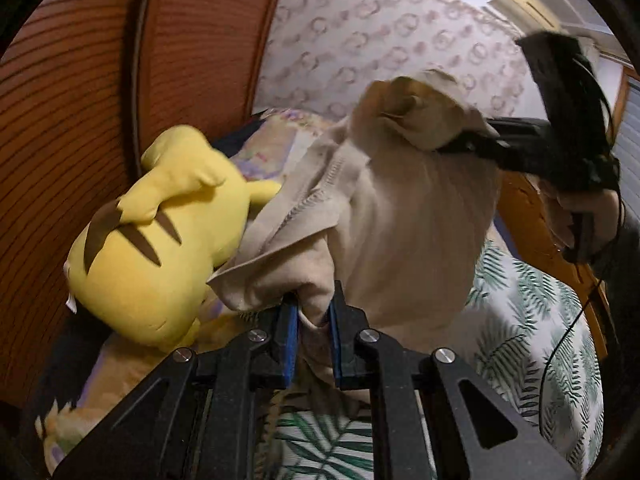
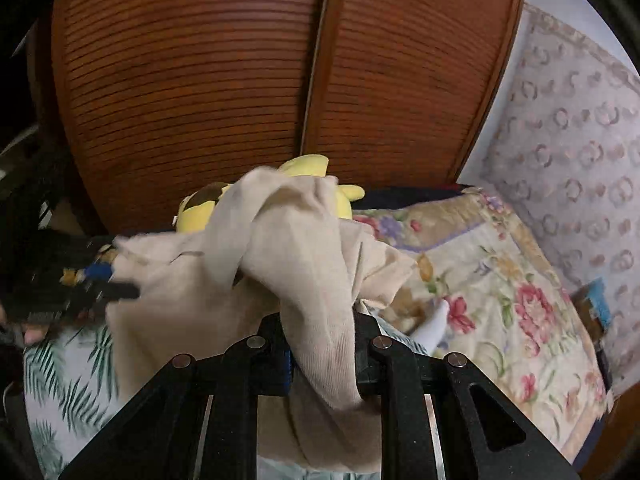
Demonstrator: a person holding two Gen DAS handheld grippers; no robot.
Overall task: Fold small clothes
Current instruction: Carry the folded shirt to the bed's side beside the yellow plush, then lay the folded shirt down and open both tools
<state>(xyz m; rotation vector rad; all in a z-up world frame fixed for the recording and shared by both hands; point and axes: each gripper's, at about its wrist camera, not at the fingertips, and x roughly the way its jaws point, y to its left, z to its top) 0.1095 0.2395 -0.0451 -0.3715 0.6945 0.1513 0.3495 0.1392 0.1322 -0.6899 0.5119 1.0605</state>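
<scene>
A beige knit garment [image 1: 400,216] hangs in the air between both grippers, above the bed. My left gripper [image 1: 314,312] is shut on a bunched corner of it between blue pads [image 1: 290,332]. In the left wrist view the right gripper [image 1: 460,142] pinches another corner at upper right. In the right wrist view my right gripper [image 2: 320,340] is shut on the garment [image 2: 304,264], which drapes over its fingers, and the left gripper [image 2: 100,276] holds its left edge.
A yellow plush toy [image 1: 160,248] lies by the wooden slatted wardrobe doors [image 2: 240,80]. The bed has a palm-leaf sheet [image 1: 532,320] and a floral quilt [image 2: 500,280]. A white sock [image 2: 432,324] lies on the quilt. Patterned wall behind [image 1: 380,32].
</scene>
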